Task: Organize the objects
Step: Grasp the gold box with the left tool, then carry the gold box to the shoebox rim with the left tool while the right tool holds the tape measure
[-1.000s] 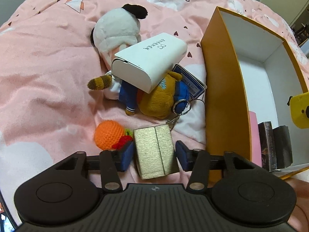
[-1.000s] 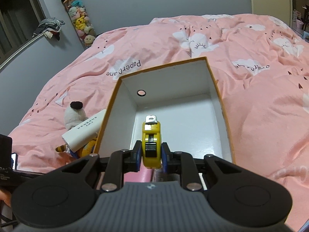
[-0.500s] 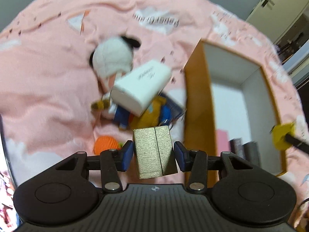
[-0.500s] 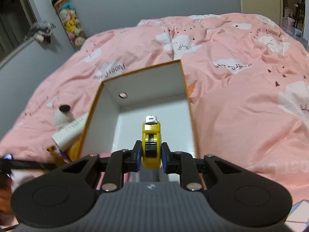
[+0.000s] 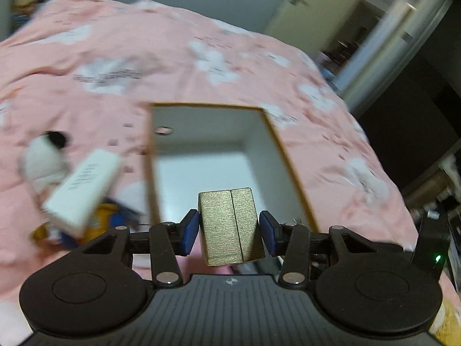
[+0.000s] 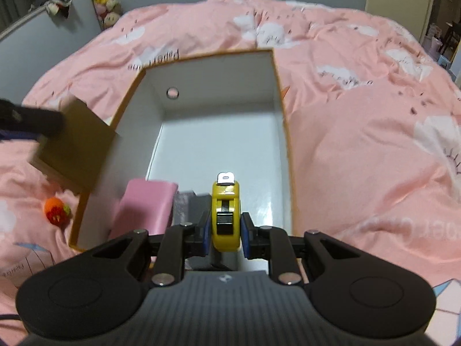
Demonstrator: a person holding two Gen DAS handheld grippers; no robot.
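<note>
My left gripper (image 5: 229,232) has lifted the gold box (image 5: 230,226) off the pink duvet (image 5: 201,66) and swung it over the orange-rimmed storage box (image 5: 285,155); the pads sit beside its sides, though I cannot tell if both touch. My right gripper (image 6: 223,232), clamped on the yellow tape measure (image 6: 226,210), stays over the storage box beside the pink case (image 6: 147,204), so both look ready to drop in, while the white case (image 5: 83,187) and plush toy (image 5: 43,155) remain outside
</note>
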